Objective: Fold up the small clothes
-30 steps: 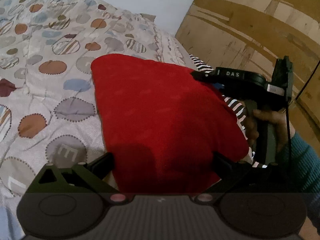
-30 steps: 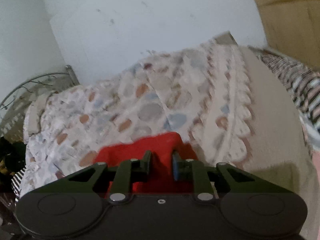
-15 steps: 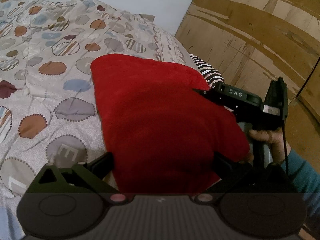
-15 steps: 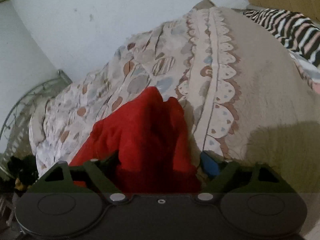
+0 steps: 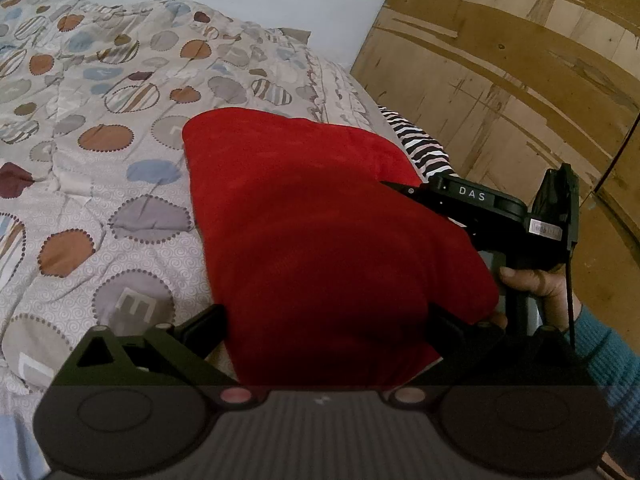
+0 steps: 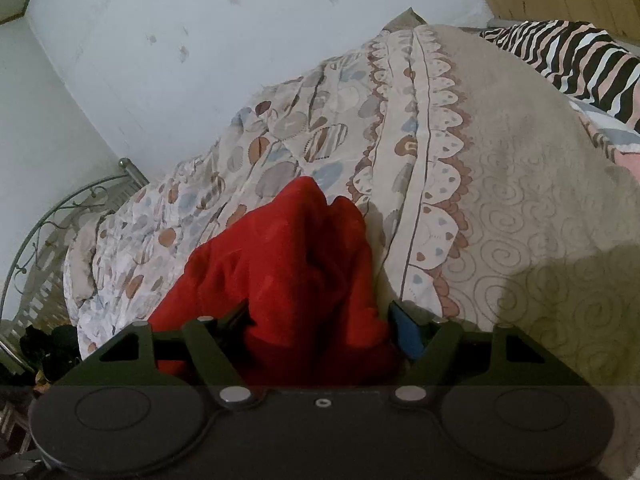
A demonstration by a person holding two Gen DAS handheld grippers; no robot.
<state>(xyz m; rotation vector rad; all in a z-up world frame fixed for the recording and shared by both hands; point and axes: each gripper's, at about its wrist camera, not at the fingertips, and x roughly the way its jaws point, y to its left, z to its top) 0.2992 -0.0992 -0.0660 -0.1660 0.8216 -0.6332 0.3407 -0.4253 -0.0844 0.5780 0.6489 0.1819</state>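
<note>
Both tongs [image 5: 326, 320] [image 6: 320, 320] gape; red garment [image 5: 320, 220] hides their fingertips.

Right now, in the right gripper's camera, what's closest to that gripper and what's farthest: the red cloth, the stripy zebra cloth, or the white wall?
1. Red cloth: between the open jaws of the right gripper.
2. Stripy zebra cloth: far right, past the bedspread.
3. White wall: behind the bed, upper left.
</note>
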